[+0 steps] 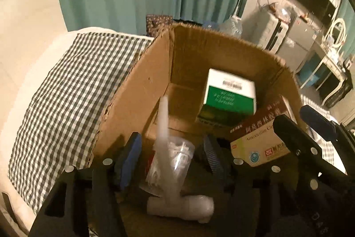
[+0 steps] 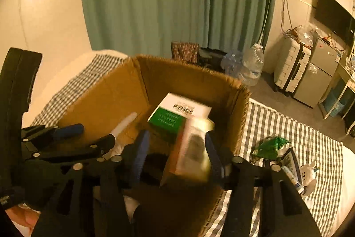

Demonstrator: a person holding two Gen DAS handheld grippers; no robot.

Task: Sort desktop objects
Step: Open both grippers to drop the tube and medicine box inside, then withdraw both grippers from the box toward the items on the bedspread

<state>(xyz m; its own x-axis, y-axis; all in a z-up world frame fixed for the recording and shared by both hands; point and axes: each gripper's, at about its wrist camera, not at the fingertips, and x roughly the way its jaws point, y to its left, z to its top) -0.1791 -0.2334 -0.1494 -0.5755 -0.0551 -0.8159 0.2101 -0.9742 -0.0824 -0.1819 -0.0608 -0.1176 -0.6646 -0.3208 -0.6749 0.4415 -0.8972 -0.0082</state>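
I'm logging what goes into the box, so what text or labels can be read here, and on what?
"Amoxicillin Ca...", cut off by the claw: brown and yellow medicine box.
Chinese characters on that box: too blurred to quote.
Green and white box: upside-down print, too blurred; barcode digits too small.
Items on the checked cloth: print unreadable.

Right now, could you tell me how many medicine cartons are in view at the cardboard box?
2. The green-and-white carton lies on the floor of the cardboard box; the brown-and-yellow carton sits between the right gripper fingers, over the box. Others may be hidden.
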